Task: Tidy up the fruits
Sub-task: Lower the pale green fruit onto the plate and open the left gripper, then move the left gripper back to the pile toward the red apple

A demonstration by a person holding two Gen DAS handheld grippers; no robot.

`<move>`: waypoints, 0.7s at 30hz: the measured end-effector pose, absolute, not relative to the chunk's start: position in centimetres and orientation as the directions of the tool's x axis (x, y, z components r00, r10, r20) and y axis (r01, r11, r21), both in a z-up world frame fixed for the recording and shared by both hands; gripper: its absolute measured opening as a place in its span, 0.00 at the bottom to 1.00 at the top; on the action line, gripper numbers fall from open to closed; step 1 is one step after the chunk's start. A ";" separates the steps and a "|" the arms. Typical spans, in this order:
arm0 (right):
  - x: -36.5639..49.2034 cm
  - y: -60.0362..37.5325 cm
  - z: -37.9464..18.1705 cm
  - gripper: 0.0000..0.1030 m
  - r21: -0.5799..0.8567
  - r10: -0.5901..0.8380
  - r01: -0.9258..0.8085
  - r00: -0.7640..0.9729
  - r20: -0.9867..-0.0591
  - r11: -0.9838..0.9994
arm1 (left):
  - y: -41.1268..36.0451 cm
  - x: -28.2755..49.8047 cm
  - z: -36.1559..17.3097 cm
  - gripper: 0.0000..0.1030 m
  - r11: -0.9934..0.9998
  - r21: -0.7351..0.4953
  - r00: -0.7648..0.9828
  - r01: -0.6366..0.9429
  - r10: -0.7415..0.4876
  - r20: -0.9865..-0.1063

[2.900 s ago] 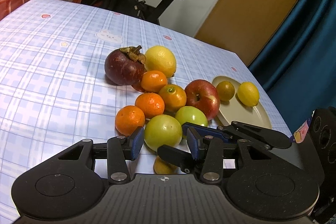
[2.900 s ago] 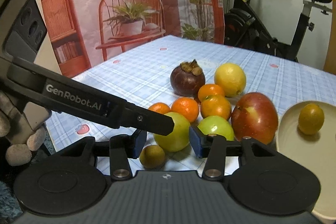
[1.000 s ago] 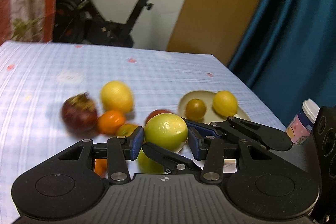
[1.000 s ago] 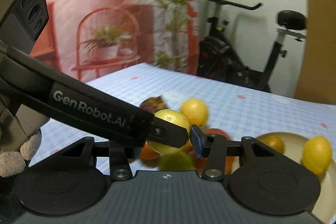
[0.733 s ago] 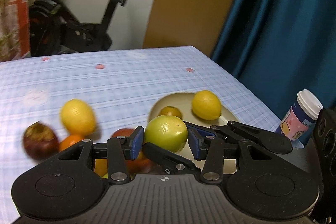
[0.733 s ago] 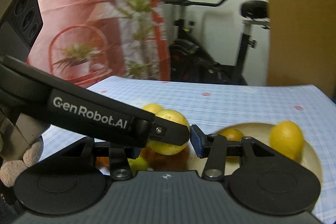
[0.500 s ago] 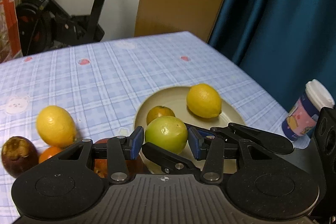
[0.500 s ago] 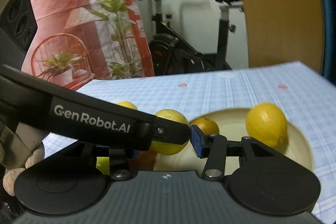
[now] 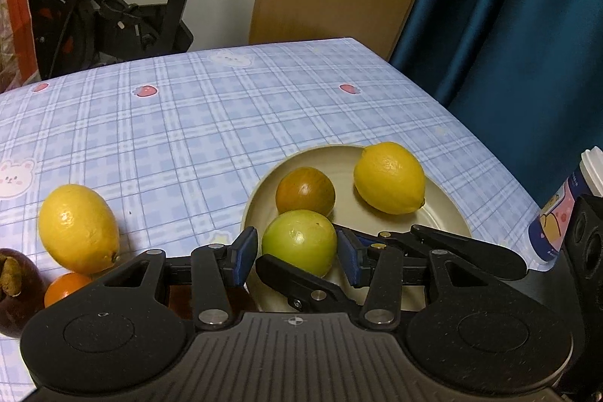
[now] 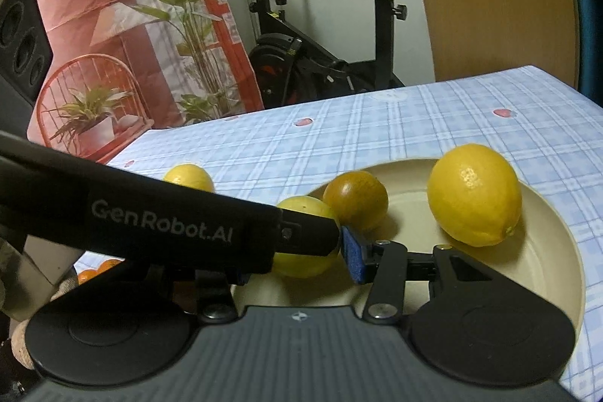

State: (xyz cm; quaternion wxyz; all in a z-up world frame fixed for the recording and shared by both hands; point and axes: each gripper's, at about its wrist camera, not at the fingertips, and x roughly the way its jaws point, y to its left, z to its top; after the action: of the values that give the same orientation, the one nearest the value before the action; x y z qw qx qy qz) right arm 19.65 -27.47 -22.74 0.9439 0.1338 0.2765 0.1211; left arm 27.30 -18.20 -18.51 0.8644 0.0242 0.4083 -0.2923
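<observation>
Since the earlier frames both grippers have carried the green fruit away from the pile to above the beige plate. On the checked tablecloth the plate holds a lemon and a brownish-orange fruit, apart. A second lemon, a mangosteen and a small orange lie left of the plate. The left gripper and the right gripper are each clamped on the green fruit, just beside the brownish one.

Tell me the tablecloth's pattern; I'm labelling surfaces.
Light blue plaid tablecloth with small strawberry and bear prints; clearest in left wrist view.
</observation>
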 end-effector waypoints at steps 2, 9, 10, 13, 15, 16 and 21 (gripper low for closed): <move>19.6 -27.5 -23.0 0.47 0.311 0.290 -0.144 0.818 -0.496 0.939 | -18.2 27.4 -18.6 0.48 0.828 -0.199 0.496 0.524 -0.487 -0.719; 19.6 -27.4 -23.1 0.48 0.275 0.235 -0.103 0.830 -0.507 0.956 | -17.4 27.3 -18.0 0.51 0.837 -0.217 0.517 0.502 -0.491 -0.700; 19.6 -27.5 -23.1 0.50 0.277 0.225 -0.091 0.833 -0.505 0.957 | -16.8 27.4 -17.7 0.51 0.842 -0.225 0.526 0.491 -0.492 -0.693; 19.1 -27.7 -22.9 0.57 0.273 0.191 -0.059 0.853 -0.485 0.960 | -14.8 27.5 -16.8 0.51 0.843 -0.271 0.541 0.464 -0.512 -0.668; 18.5 -28.0 -22.7 0.57 0.280 0.185 -0.056 0.869 -0.459 0.958 | -12.9 27.3 -16.1 0.51 0.839 -0.301 0.552 0.453 -0.529 -0.644; 18.1 -28.1 -22.6 0.57 0.286 0.187 -0.061 0.878 -0.440 0.956 | -12.0 27.3 -15.8 0.51 0.843 -0.306 0.561 0.443 -0.527 -0.639; 16.9 -27.8 -22.0 0.58 0.300 0.224 -0.114 0.904 -0.364 0.947 | -7.6 26.8 -14.7 0.51 0.876 -0.308 0.613 0.371 -0.480 -0.627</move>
State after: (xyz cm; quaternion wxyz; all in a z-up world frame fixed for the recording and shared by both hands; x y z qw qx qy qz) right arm 16.94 -27.82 -22.01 0.9660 0.1368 0.2010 0.0876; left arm 26.84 -7.58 -14.72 0.8951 -0.0738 0.3700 -0.2378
